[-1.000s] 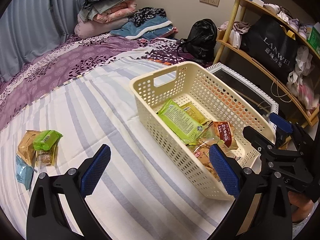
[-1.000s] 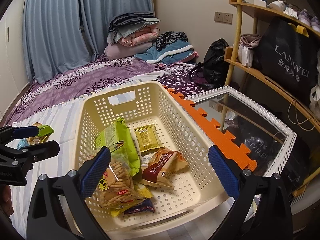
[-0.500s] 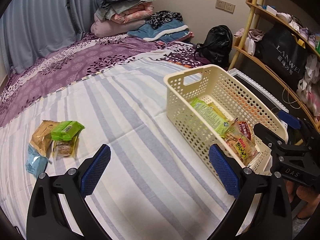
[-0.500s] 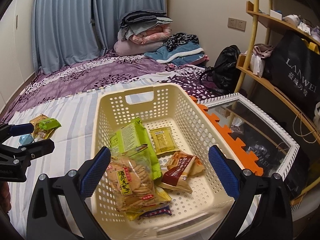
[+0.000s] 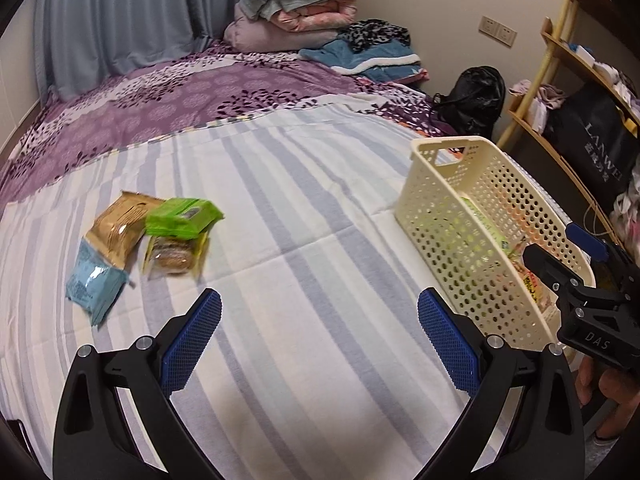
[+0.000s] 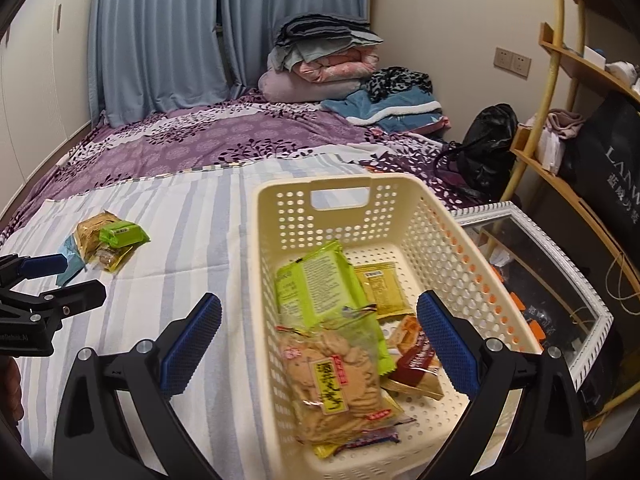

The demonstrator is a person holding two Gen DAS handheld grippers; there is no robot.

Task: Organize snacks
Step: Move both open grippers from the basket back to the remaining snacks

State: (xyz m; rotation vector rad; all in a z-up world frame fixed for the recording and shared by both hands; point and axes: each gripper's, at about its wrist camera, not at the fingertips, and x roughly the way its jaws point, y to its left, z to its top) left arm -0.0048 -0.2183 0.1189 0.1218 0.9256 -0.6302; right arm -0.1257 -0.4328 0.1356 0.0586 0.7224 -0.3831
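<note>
Your left gripper (image 5: 319,336) hangs over the striped sheet of the bed (image 5: 304,208), jaws spread wide and carrying nothing; your right gripper (image 6: 318,338) sits above the near end of the cream basket (image 6: 340,194), jaws likewise released and empty. Step in hand, by my reading: between picks, with the left side lined up toward the loose pile for the next fetch. Loose snacks on the bed, counted: four, bunched together and overlapping. They are a tan packet (image 5: 120,224), a green packet (image 5: 182,216) lying across it, a clear-wrapped round biscuit pack (image 5: 174,256) under the green one, and a pale blue packet (image 5: 94,286) nearest you. The pile is blurred in the left view, so edges are soft. In the basket, counted from the right view: a long green pack (image 6: 316,280), a clear bag of biscuits (image 6: 336,376) on top of it, a small yellow sachet (image 6: 380,288), and a brown pack (image 6: 416,356) partly behind your right jaw; something more shows under the biscuit bag, not identifiable. Next move likely calls for you to swing left and down, choosing the green packet on top since it is free of the others, and closing across its short width.
</note>
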